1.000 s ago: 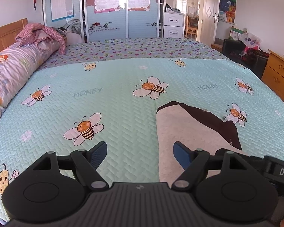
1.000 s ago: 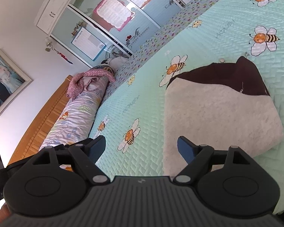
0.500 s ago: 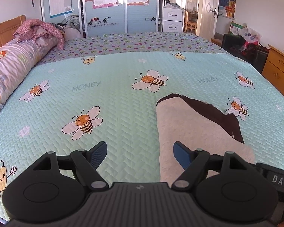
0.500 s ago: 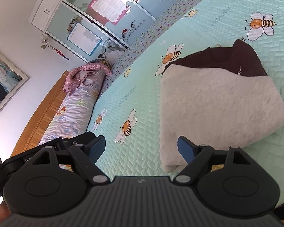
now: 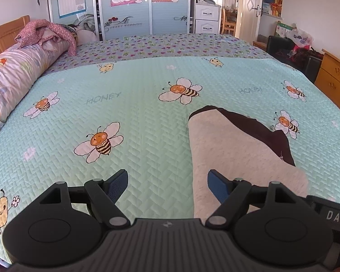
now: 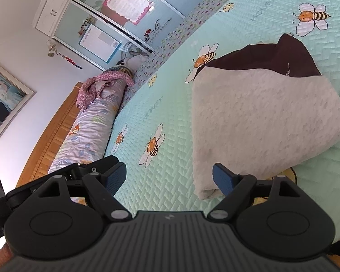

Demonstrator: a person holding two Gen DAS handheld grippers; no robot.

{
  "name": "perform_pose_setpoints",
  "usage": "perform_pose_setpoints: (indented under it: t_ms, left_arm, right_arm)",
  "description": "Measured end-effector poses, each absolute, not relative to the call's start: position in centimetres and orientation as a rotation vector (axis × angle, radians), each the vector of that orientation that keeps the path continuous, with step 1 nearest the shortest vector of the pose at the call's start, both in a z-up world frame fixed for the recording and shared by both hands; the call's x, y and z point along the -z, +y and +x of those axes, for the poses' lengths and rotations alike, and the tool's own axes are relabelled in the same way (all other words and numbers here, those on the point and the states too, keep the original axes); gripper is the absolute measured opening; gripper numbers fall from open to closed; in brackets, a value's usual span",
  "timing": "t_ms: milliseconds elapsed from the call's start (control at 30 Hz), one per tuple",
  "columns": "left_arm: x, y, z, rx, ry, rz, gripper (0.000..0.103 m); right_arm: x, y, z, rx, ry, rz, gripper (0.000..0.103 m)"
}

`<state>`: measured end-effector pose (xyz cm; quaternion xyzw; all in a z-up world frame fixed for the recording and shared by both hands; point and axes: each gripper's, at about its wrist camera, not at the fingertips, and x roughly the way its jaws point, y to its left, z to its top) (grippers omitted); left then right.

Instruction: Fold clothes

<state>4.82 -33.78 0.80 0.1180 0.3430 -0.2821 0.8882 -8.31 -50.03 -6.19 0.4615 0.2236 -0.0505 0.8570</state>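
Both grippers held open and empty over a folded garment on the bed

Nearest, the left gripper [image 5: 167,181] is held with its jaws spread wide and nothing between them, its right finger over the near left edge of the garment [image 5: 238,149]; the right gripper [image 6: 169,176] is likewise wide open and empty, its right finger just above the near corner of the same piece. The garment is seen lying flat on the bee-print bedspread [image 5: 129,113], pale fleecy side up, dark layer showing along the far edge, so the fold is judged largely done and the open jaws suit release or a fresh grasp. Beyond, a rolled quilt [image 5: 15,77] and wardrobe [image 5: 124,6] are noted. Compared with a second ago, the garment is framed larger and nearer in the right view; jaw spread is unchanged.
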Motion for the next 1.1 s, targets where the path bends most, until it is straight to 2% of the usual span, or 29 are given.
perform_pose_setpoints:
  t_ms: [1100]
  left_arm:
    - [2.4, -33.6, 6.0, 0.575, 0.806, 0.275, 0.08]
  right_arm:
    - [8.0, -51.0, -8.7, 0.101, 0.491, 1.04, 0.084]
